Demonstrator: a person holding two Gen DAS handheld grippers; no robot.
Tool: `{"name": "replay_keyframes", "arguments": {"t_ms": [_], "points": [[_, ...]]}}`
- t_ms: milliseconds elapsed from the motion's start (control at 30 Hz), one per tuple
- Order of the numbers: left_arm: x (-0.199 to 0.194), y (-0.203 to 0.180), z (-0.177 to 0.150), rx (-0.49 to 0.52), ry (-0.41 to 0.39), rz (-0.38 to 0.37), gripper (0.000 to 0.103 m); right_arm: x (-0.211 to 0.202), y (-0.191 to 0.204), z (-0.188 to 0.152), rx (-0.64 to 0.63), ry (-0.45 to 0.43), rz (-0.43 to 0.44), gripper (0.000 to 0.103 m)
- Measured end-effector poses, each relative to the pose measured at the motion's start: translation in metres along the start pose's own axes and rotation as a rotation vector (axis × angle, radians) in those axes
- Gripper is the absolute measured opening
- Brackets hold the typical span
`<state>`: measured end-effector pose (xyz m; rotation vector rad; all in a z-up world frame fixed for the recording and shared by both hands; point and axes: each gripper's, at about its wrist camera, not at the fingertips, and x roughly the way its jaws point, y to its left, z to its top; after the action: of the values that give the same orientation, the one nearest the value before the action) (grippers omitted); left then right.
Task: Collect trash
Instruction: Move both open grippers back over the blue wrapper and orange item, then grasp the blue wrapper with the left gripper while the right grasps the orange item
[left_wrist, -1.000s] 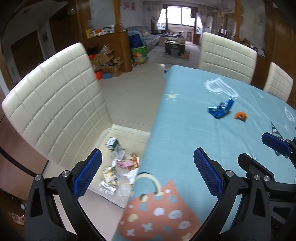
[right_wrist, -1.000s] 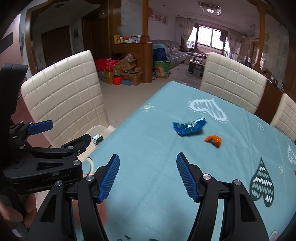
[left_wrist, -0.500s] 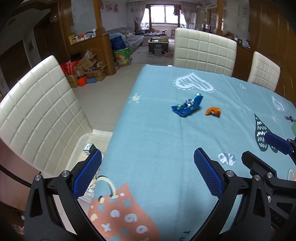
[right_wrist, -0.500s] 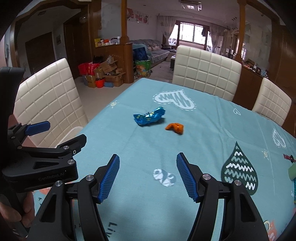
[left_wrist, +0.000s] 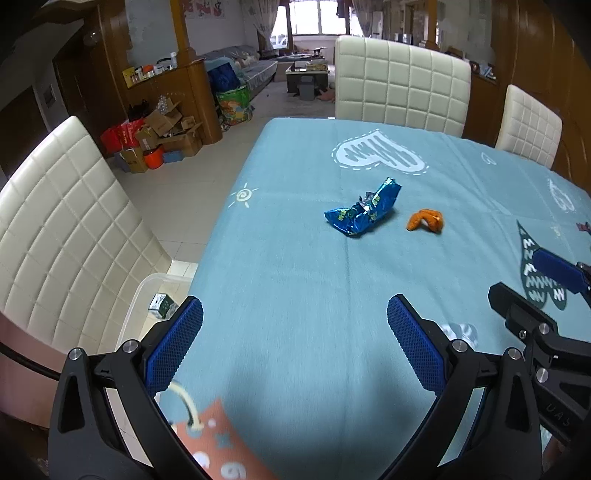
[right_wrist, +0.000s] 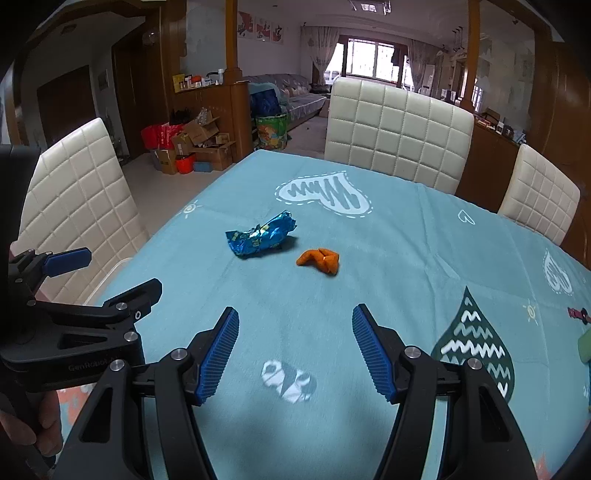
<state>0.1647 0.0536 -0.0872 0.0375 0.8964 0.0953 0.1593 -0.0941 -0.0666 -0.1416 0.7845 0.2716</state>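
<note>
A crumpled blue foil wrapper (left_wrist: 364, 212) (right_wrist: 261, 235) lies mid-table on the light blue cloth, with a small orange scrap (left_wrist: 425, 220) (right_wrist: 320, 259) just to its right. My left gripper (left_wrist: 295, 332) hovers open over the near part of the table, well short of both pieces, nothing between its blue pads. My right gripper (right_wrist: 294, 343) is open too, empty, and points at the same two pieces from the near side. A clear plastic bin (left_wrist: 147, 295) sits on the floor at the table's left edge, a small carton inside it.
Cream quilted chairs stand at the left (left_wrist: 62, 229), the far side (left_wrist: 400, 85) and the far right (left_wrist: 528, 125). The tablecloth (left_wrist: 295, 266) has heart and tree prints. Cardboard boxes (left_wrist: 162, 129) clutter the floor beyond. The left gripper's body (right_wrist: 74, 325) shows at the right wrist view's left.
Both grippers have swung from the table's left edge and the bin toward the middle of the table; the wrapper and the orange scrap now lie more directly ahead. Jaws kept the same width.
</note>
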Motion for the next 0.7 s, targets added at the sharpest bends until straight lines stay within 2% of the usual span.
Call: {"name": "replay_keyframes", "arguments": {"t_ms": [400,700], "points": [[0.091,-0.027,0.049,0.099,0.032,-0.033,0.099,0.095,-0.045,0.031,0.063,0.059,0.023,0.062],[0.145,-0.043,0.077,0.168,0.044,-0.049,0.099,0.134,-0.06,0.038,0.093,0.082,0.079,0.06]]}}
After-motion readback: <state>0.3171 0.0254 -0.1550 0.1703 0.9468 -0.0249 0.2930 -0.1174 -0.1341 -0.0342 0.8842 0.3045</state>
